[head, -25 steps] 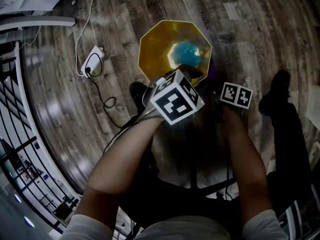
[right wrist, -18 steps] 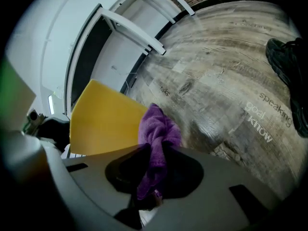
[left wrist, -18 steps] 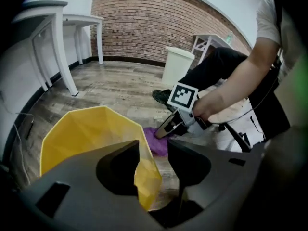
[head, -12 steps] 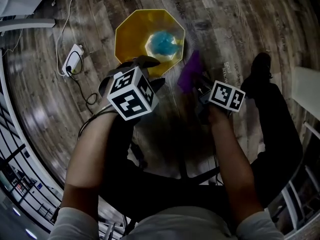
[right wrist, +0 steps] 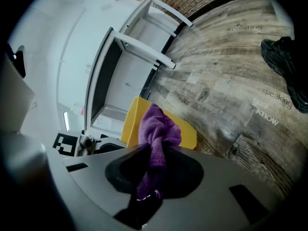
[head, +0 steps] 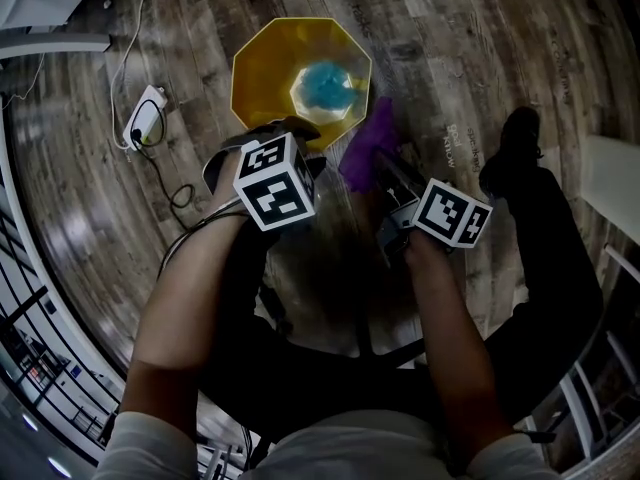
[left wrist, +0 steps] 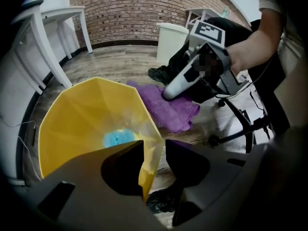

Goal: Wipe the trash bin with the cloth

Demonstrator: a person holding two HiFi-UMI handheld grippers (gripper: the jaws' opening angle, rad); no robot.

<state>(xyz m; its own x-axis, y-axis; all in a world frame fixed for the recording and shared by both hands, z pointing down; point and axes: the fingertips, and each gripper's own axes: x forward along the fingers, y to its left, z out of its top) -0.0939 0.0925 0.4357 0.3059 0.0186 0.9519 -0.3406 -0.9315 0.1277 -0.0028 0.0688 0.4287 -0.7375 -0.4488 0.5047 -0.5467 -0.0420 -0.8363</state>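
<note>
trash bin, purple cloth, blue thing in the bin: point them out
trash bin [head: 262,73]: head view, yellow inner wall
purple cloth [right wrist: 158,128]: right gripper view, bunched top fold
blue thing [head: 325,86]: head view, its middle

One yellow bin [head: 262,68], one purple cloth [head: 365,148] and one blue lump [head: 325,86] inside the bin are counted. Two grippers are seen, a left gripper [left wrist: 155,147] and a right gripper [right wrist: 153,170], each fitted with one marker cube [head: 275,181]. One white plug [head: 145,118] is found at the left, one dark shoe [head: 505,153] at the right.
</note>
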